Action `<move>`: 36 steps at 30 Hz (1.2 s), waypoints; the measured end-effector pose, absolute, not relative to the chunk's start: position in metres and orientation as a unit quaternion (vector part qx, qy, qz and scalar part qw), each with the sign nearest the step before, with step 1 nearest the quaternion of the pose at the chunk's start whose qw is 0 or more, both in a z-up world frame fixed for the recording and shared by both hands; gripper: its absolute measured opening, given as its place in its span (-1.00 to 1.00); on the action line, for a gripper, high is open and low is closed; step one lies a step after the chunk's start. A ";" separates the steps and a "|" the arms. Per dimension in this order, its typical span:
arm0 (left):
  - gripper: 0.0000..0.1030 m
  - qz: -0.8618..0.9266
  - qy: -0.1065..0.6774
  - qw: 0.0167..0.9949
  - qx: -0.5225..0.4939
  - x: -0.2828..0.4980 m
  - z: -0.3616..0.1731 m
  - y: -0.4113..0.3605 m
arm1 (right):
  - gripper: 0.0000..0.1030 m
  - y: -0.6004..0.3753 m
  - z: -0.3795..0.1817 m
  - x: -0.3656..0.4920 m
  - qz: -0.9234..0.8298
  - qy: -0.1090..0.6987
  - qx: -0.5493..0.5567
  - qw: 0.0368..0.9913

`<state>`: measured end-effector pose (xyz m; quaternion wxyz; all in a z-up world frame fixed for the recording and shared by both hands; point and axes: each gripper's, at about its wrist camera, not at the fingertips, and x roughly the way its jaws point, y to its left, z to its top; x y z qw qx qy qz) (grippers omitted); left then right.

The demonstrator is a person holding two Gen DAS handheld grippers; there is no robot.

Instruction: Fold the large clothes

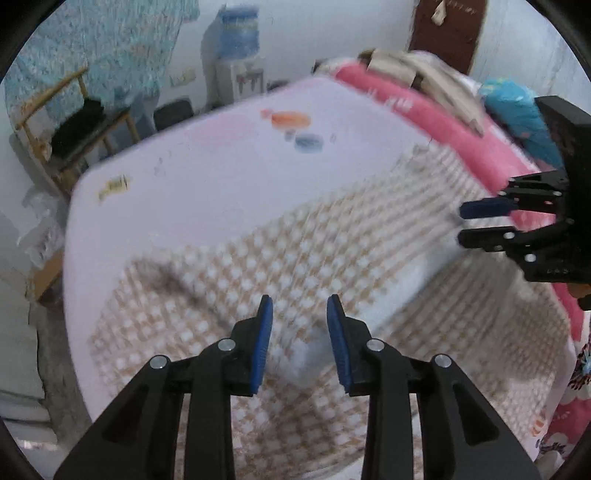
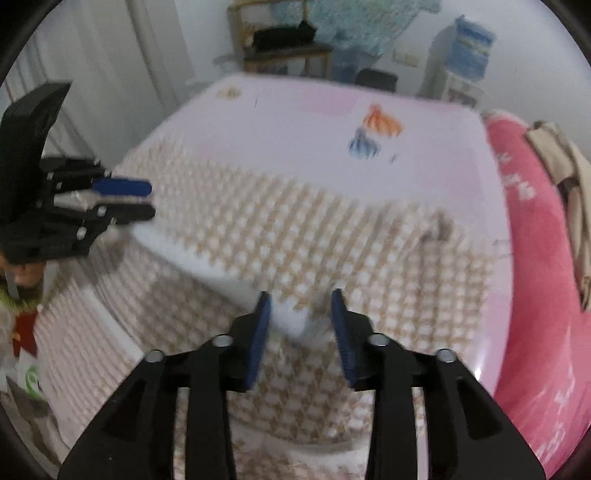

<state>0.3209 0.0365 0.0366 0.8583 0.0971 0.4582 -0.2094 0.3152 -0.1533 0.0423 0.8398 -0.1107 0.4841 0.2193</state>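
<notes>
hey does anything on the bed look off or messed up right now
One thing: the checked garment has a dark smudge or mark near its far right edge, too blurred to identify. Its folded flap lies at a slant. Both grippers, left and right, are open.

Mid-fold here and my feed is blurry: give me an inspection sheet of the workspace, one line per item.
Surface: bed with a pale lilac sheet, printed motifs on its far part.
Job's things: beige-and-white checked garment spread on the sheet, one part folded over so a white edge shows.
Clutter: pink blanket along the bed's right side, with beige cloth and a blue bundle on it.
Grippers: left claw open above the garment, holding nothing; right claw open above the folded white edge, holding nothing.
Cables: nothing seen.
Surroundings: water dispenser with a blue bottle, wooden shelf, patterned blue curtain, white walls.
</notes>
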 end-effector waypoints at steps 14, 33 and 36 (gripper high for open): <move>-0.13 -0.149 0.464 0.869 0.084 0.362 0.014 0.034 | -0.03 -0.135 0.021 0.368 0.157 0.480 -0.063 0.861; 0.35 -0.120 0.441 0.881 0.124 0.267 0.057 0.046 | 0.36 -0.137 0.077 0.246 0.152 0.427 -0.067 0.889; 0.56 -0.127 0.432 0.886 0.113 0.232 0.074 0.054 | 0.50 -0.144 0.081 0.210 0.159 0.419 -0.044 0.893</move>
